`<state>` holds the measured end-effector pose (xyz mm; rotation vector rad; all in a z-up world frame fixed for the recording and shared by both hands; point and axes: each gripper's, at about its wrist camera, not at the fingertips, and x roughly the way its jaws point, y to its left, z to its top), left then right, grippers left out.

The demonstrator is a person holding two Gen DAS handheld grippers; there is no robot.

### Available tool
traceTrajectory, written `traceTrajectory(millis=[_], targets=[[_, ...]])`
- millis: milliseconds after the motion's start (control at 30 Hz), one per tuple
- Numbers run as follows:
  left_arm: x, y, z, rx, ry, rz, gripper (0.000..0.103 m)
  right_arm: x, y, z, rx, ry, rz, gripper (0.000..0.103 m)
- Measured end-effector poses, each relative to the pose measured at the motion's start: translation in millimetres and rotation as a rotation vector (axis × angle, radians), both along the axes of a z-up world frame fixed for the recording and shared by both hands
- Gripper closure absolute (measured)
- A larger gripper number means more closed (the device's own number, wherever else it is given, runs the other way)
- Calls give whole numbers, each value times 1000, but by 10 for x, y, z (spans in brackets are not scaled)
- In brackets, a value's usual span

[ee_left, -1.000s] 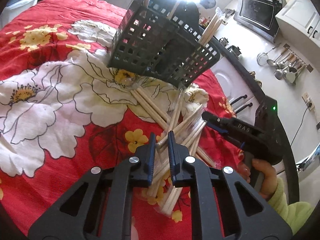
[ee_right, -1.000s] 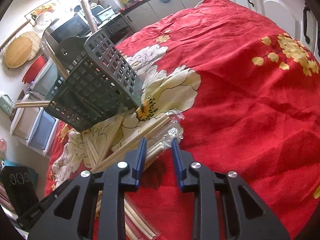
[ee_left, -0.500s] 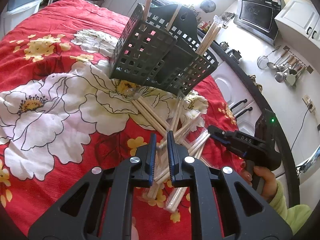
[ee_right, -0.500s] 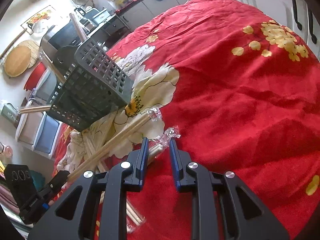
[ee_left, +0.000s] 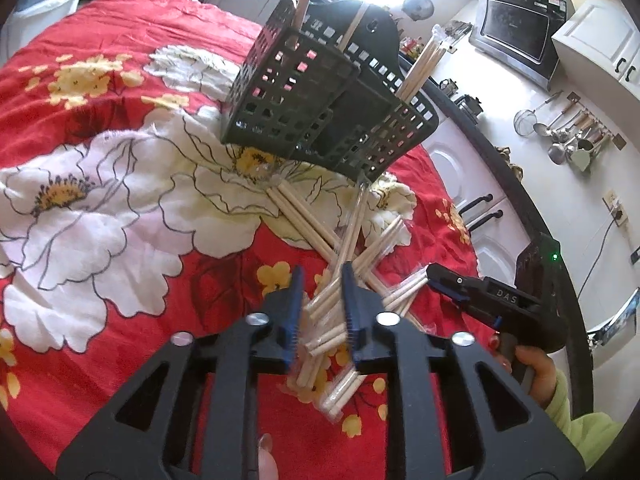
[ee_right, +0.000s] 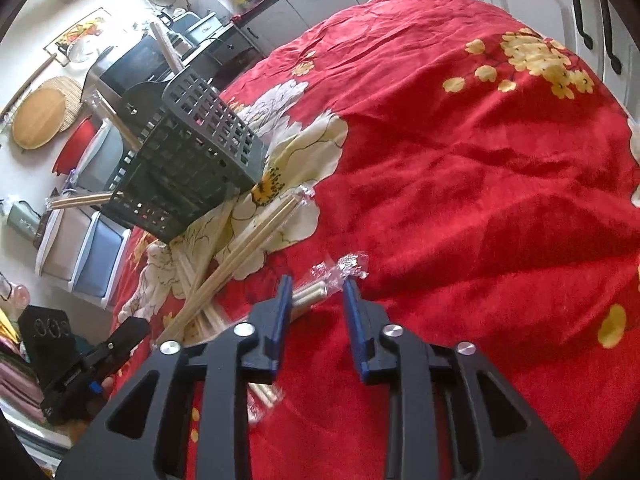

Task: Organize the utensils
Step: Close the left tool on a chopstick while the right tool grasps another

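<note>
A black plastic lattice basket [ee_left: 320, 112] with square holes stands on a velvety red cloth [ee_left: 120, 92] printed with large white and yellow flowers that covers the surface; a few pale wooden chopsticks lean out of its compartments. Just near of it lies a crisscrossed heap of round wooden chopsticks [ee_left: 340, 280], several sheathed in crinkly clear wrappers. The left gripper [ee_left: 322, 296] has spread its blue-padded fingers wider than half a second ago and now straddles the heap's near end, released, with sticks between the pads. The right gripper [ee_right: 318, 300] has likewise widened and hangs released over a wrapped pair [ee_right: 316, 292] whose twisted cellophane end pokes up between its fingers, the rest of the heap lying to its left.
</note>
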<state>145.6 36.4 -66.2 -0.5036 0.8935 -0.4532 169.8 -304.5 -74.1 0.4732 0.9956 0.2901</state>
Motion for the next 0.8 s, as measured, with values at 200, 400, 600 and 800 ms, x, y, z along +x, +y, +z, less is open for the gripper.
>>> traceTrajectory(millis=[200, 400, 600, 800], targets=[[38, -61, -98, 18, 31, -10, 76, -62, -13, 29, -2, -17, -8, 80], [73, -118, -153, 32, 44, -21, 83, -38, -18, 30, 1, -33, 9, 95], [80, -98, -165, 27, 48, -19, 84, 12, -142, -23, 72, 10, -46, 81], [98, -119, -161, 27, 42, -25, 90, 135, -157, -10, 83, 13, -62, 77]])
